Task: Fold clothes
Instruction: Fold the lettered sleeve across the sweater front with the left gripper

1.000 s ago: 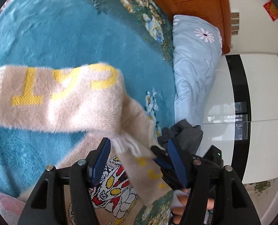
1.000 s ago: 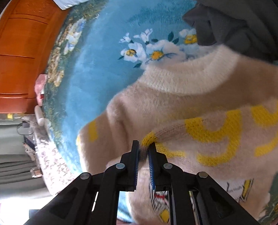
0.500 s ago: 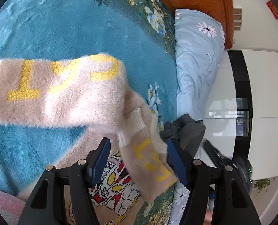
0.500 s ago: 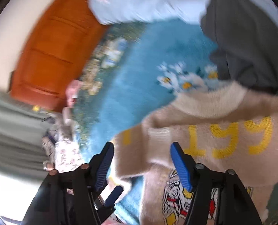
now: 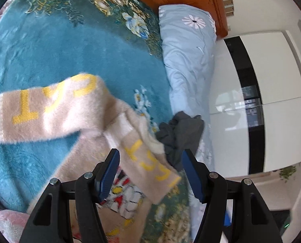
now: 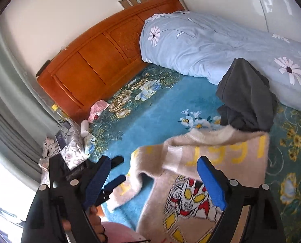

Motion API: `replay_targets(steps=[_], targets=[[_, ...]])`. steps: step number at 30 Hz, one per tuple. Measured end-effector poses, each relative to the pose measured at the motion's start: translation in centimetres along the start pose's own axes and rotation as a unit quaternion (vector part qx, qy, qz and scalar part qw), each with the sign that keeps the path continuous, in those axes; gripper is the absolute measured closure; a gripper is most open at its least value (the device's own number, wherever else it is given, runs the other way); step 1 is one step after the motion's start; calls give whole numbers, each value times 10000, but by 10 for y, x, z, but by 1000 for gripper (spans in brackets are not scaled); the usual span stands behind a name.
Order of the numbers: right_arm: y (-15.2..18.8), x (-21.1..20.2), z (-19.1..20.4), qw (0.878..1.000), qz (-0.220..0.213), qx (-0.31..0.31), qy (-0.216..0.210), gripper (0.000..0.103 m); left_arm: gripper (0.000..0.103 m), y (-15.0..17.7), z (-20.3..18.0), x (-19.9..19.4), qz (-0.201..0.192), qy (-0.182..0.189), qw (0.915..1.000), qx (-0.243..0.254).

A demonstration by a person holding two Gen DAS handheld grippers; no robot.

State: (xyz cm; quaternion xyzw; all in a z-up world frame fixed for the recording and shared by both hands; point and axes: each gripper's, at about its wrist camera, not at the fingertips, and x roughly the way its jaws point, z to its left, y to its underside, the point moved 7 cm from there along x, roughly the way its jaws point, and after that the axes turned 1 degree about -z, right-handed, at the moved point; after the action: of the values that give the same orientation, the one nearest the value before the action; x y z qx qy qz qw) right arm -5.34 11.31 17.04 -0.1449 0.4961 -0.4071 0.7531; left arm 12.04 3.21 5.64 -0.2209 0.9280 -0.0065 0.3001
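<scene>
Both of my tongs are standing spread wide and gripping nothing. At the bottom centre of the left wrist view, my left gripper (image 5: 150, 174) is hovering with its blue-padded fingers (image 5: 107, 174) apart over the fuzzy beige knitted sweater with yellow lettering (image 5: 142, 158). At the bottom of the right wrist view, my right gripper (image 6: 154, 182) is likewise gaping, its blue pads (image 6: 211, 182) framing the same sweater (image 6: 211, 162).

That sweater is lying on the teal plush blanket with floral borders (image 5: 69, 50), its front showing a red, yellow and white cartoon figure (image 6: 189, 198). One sleeve (image 5: 49, 107) is stretching toward the left edge of the left wrist view, its yellow letters facing up; the other sleeve (image 5: 150, 158) is lying folded across the body, reaching toward lower centre.

Touching the sweater's collar, a crumpled dark grey garment (image 6: 245, 97) is sitting right of centre in the right wrist view, leaning against a long pale blue duvet roll printed with daisies (image 6: 211, 40).

Beyond the blanket (image 6: 156, 117), an orange wooden headboard (image 6: 101, 56) is filling the upper left. A small pink knitted item (image 6: 98, 109) is resting near its base. In the left wrist view, glossy white wardrobe doors with a black strip (image 5: 272, 101) are occupying the right side.
</scene>
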Motion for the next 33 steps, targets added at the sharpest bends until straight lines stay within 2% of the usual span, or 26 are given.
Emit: replay_targets(steps=[5, 7, 10, 12, 16, 19, 22, 24, 27, 29, 30, 33], targets=[[-8, -42, 12, 9988, -482, 52, 32, 14, 38, -42, -24, -33, -150, 35, 9997, 175], [-12, -54, 18, 9981, -608, 106, -56, 14, 38, -58, -26, -43, -246, -134, 9988, 400], [-18, -62, 32, 9971, -699, 224, -188, 10, 38, -68, -7, -44, -254, -536, 9965, 586], [-19, -60, 40, 9962, -686, 369, -394, 5, 38, -63, 22, -35, -166, -738, 9967, 305], [-5, -36, 48, 9952, -492, 500, -689, 3, 38, -34, 92, -3, 145, -878, 9940, -632], [12, -6, 46, 9965, -192, 422, -701, 3, 38, -18, 130, 14, 301, -900, 9883, -1198], [30, 26, 37, 9959, 75, 551, -720, 3, 38, -13, 155, 17, 276, -845, 9837, -1560], [42, 47, 29, 9925, 222, 851, -848, 3, 38, -8, 172, 17, 345, -699, 9755, -2057], [56, 69, 21, 9847, 360, 1289, -1117, 3, 38, 3, 194, 25, 473, -428, 9584, -2782], [63, 78, 18, 9822, 419, 1374, -1213, 3, 38, 6, 204, 26, 404, -347, 9489, -3110], [65, 82, 16, 9809, 432, 1416, -1262, 3, 38, 6, 208, 25, 313, -373, 9465, -3189], [63, 83, 9, 9771, 344, 1560, -1405, 3, 38, 3, 213, 24, 192, -456, 9466, -3187]])
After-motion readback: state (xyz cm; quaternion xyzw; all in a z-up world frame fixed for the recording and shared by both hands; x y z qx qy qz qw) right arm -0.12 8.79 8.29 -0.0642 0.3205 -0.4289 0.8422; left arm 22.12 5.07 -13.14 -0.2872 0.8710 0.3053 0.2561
